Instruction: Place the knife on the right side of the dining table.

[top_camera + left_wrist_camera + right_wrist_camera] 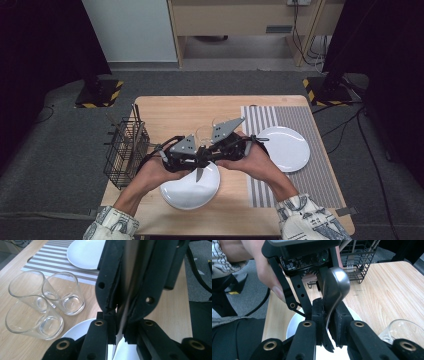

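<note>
Steel knife spans both grippers: left gripper and right gripper each clamp it, blade pointing down over the white plate.

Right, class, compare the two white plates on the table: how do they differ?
The near plate sits on bare wood, while the far plate lies on the striped placemat. A knife hangs over the near plate; nothing is above the far plate, which is in full view. Both are round and white.
</note>
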Demonstrator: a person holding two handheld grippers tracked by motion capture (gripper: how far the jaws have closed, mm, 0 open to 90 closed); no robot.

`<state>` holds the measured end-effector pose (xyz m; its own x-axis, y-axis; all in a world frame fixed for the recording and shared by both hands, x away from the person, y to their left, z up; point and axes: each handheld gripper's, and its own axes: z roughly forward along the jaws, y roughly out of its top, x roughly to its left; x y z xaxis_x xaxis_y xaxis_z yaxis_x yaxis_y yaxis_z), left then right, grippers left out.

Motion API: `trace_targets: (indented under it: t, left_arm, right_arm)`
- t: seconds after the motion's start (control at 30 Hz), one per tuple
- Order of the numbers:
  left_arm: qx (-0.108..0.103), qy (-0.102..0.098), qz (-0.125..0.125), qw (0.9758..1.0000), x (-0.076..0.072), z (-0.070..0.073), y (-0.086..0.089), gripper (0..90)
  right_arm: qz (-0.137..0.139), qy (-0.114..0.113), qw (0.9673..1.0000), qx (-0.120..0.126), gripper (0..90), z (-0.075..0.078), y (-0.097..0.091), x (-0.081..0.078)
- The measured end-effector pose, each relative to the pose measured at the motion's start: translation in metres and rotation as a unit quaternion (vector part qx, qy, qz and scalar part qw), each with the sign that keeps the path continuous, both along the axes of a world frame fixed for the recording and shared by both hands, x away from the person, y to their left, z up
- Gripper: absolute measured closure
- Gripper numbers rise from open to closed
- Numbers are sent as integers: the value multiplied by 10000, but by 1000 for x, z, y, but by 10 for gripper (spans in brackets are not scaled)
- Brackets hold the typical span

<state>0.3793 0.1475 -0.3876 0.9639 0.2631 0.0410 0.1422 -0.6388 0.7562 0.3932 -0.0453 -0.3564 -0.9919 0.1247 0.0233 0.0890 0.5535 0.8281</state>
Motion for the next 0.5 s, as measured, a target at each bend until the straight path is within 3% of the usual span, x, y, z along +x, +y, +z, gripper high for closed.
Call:
trace_targets:
  t: [0.33,0.43,0.5]
  left_arm:
    - [-276,58,30,9996,1,-1,7,803]
    - [-263,34,30,9996,1,-3,8,749]
    - [-270,55,191,9994,1,-6,9,629]
  right_arm:
    - [-5,-62,10000,67,837,3,1,-2]
    - [-58,-49,9999,143,838,6,0,-1]
    - [-89,-19,9997,223,839,8,-2,1]
